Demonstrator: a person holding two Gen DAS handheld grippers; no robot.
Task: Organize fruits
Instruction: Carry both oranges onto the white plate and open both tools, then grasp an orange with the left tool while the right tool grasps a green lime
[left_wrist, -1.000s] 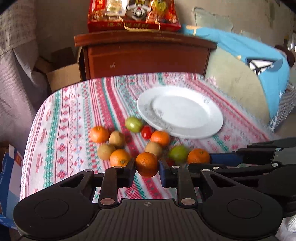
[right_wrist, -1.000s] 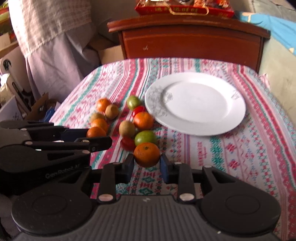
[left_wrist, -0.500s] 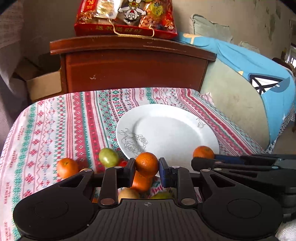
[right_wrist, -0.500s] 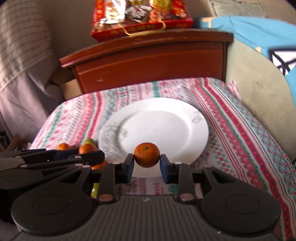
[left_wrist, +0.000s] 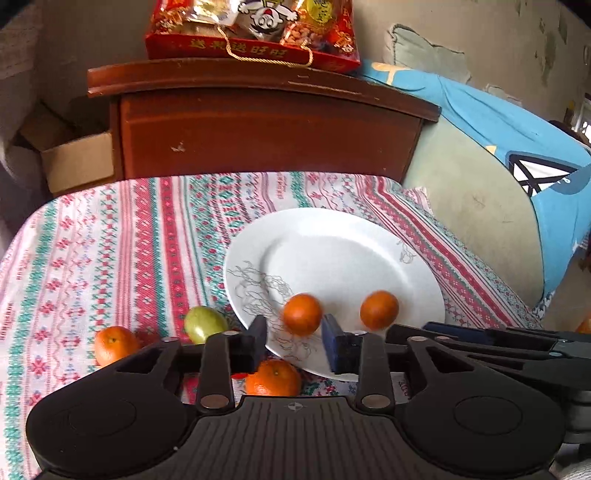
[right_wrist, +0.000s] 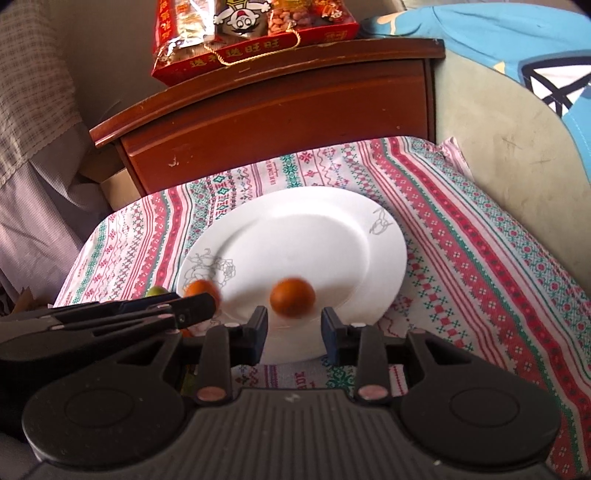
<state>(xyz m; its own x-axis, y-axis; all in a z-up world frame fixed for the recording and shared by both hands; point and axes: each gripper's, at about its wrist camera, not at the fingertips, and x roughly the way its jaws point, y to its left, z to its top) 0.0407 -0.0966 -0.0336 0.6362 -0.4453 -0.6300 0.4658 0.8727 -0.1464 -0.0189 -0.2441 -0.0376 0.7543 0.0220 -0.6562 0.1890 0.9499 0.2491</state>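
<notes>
White plate (left_wrist: 369, 236) on the striped tabletop (left_wrist: 110, 251) now carries two oranges, where a second ago it was bare and both lay clamped over the fruit pile. Left tongs (left_wrist: 294, 332): jaws opening, narrowly parted, their orange (left_wrist: 302, 314) blurred and free of the pads, at about 7 o'clock on the plate. Right tongs (right_wrist: 294, 326): jaws likewise opening, their orange (right_wrist: 292, 297) blurred and just ahead of the tips, unpinched, near 6 o'clock on the plate. Off the plate, at its 8 o'clock, remain a green fruit (left_wrist: 205, 324) and two further oranges (left_wrist: 114, 344), (left_wrist: 272, 377) on the cloth. Behind the tabletop, a wooden cabinet (left_wrist: 266, 129) bears a red gift box (left_wrist: 251, 33).
</notes>
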